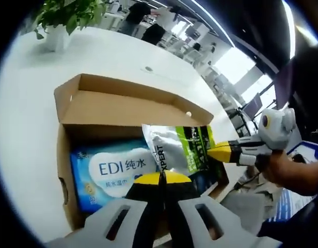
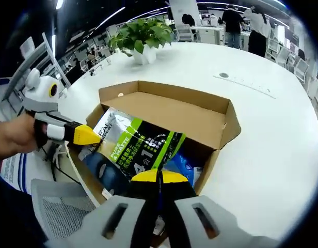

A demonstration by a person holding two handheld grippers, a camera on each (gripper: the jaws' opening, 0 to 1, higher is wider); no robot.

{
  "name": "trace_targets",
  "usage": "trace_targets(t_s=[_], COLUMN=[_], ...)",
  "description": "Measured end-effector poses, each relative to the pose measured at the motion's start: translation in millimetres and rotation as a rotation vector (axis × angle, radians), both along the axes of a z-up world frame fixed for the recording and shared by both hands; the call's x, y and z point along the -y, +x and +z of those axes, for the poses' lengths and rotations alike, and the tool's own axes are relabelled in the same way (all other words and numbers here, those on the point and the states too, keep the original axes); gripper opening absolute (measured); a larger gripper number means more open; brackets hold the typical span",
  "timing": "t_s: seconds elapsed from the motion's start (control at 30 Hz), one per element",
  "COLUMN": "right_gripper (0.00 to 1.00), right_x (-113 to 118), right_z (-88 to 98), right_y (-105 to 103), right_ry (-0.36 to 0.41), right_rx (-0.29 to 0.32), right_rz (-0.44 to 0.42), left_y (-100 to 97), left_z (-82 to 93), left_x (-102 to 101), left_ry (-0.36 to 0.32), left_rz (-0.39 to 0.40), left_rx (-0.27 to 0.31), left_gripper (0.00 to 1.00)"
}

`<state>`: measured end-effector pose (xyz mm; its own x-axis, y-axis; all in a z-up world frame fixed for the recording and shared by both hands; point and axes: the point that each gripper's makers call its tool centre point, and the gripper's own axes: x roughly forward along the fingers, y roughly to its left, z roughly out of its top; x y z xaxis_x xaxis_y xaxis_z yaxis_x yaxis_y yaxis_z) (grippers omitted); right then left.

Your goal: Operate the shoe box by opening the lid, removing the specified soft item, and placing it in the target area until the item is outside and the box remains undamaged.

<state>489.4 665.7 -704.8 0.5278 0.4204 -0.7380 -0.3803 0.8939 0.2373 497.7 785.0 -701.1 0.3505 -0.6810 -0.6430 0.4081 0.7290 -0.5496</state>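
my right gripper (image 2: 159, 173) is clamped on the lower edge of the silver-green pouch (image 2: 141, 144), lifted over the open shoe box (image 2: 200, 121). my left gripper (image 2: 89, 135) looks closed at the pouch's other end, though i can't be sure. inside the box lies a blue wipes pack (image 1: 110, 170); beyond, a potted plant (image 2: 141, 39) stands on the white tabletop (image 2: 272, 134).

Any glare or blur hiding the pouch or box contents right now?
Left gripper view: bright window glare upper right, the silver pouch shiny but legible, box edges bowed by fisheye. Right gripper view: even light, pouch sharp, box interior shadowed, near jaws soft.
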Motion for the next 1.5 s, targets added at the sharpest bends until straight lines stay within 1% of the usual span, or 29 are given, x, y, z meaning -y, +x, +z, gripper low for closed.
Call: trace_targets(t_s=[0.23,0.57,0.8,1.0,1.2,1.47,1.5], right_gripper=[0.00,0.00,0.00,0.00,0.00,0.00,0.00], right_x=[13.7,37.1,64.4,91.8,117.4,148.1,149.2], right_z=[10.9,25.4,32.4,36.6,37.5,35.3,35.2], right_y=[-5.5,-13.0,-22.0,-28.6,-34.8,-40.6,-40.7], right_ry=[0.000,0.004,-0.003,-0.008,-0.007,-0.006,-0.007], right_rx=[0.020,0.051,0.065,0.075,0.080,0.081,0.081], right_rz=[-0.030,-0.068,-0.091,-0.118,-0.151,-0.190,-0.191], left_y=[-3.2,-11.0,-19.0,-23.2,-28.1,-32.6,-32.7], left_z=[11.7,21.9,26.9,34.8,34.8,31.8,31.7], left_x=[15.2,38.6,66.4,94.4,122.3,149.7,152.8], left_ry=[-0.010,-0.018,-0.027,-0.032,-0.019,-0.010,-0.010], left_rz=[-0.023,-0.052,-0.077,-0.107,-0.159,-0.201,-0.204], left_rx=[0.022,0.038,0.048,0.059,0.066,0.062,0.062], left_gripper=[0.00,0.00,0.00,0.00,0.00,0.00,0.00])
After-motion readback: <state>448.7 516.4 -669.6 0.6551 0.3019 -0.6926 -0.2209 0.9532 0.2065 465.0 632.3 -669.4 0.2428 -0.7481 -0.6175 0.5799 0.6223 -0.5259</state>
